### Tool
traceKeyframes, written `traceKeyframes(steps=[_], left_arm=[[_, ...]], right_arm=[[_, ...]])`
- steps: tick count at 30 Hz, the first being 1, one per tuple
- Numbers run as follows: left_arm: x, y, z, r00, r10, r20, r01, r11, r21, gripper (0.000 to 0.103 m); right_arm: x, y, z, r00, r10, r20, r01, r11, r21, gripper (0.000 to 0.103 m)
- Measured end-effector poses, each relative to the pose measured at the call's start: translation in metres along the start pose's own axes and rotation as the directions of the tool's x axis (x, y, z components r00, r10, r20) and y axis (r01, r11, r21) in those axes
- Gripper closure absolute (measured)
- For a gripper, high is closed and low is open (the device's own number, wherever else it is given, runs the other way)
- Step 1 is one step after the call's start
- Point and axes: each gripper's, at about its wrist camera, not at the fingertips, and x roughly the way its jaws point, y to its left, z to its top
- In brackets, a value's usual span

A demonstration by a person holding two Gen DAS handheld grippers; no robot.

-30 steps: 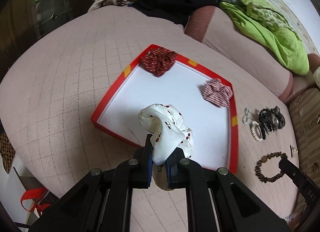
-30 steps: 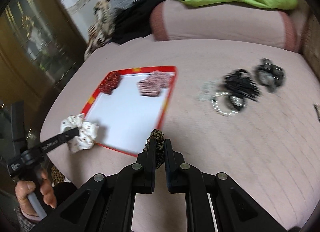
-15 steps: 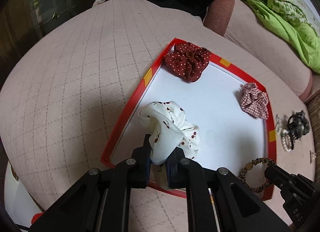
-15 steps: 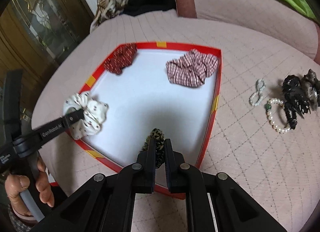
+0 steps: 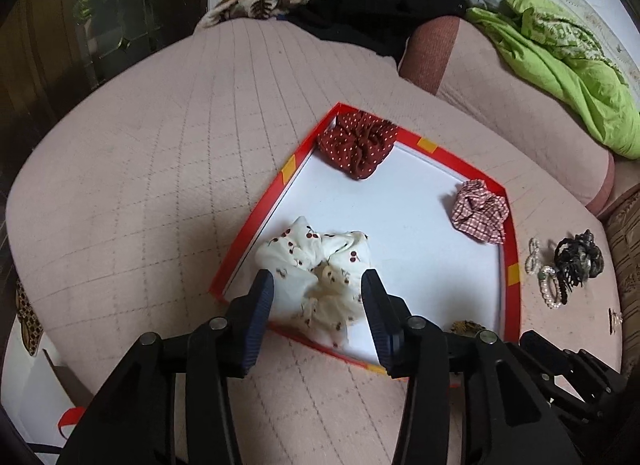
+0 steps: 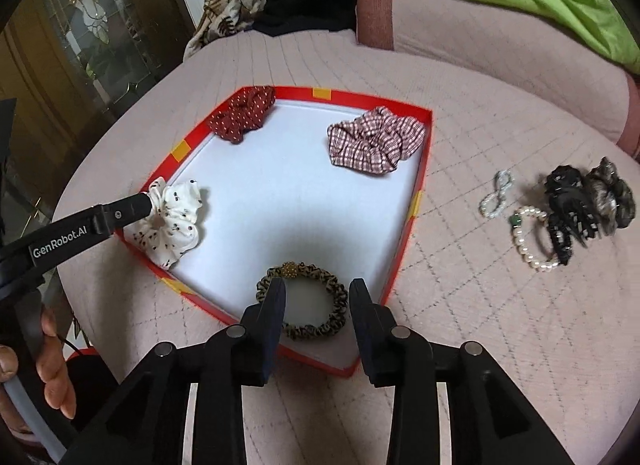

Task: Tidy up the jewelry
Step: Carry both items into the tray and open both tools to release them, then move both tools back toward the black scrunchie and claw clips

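1. Tray holds four hair ties: red dotted, checked, white cherry scrunchie, leopard band.
2. Left gripper and right gripper: jaws just opened, spread; items lie released between them.
3. Outstanding: pearl bracelets and black claw clips lie beside the tray on the cushion.

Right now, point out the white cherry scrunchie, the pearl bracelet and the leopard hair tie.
white cherry scrunchie (image 5: 316, 265), left wrist view, on its bunched middle folds.
pearl bracelet (image 6: 524, 245), right wrist view, on its left strand of beads.
leopard hair tie (image 6: 336, 297), right wrist view, on its right arc.
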Motion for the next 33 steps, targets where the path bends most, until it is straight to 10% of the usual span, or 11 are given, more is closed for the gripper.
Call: traceKeyframes(steps=[33], left_arm=[[-0.116,-0.119,-0.085,0.99,-0.025,0.139,-0.02,0.95,0.311,0.045]], right_arm=[[-0.12,-0.075,-0.1,0.985,-0.113,0.129,0.086,0.975,0.204,0.051]])
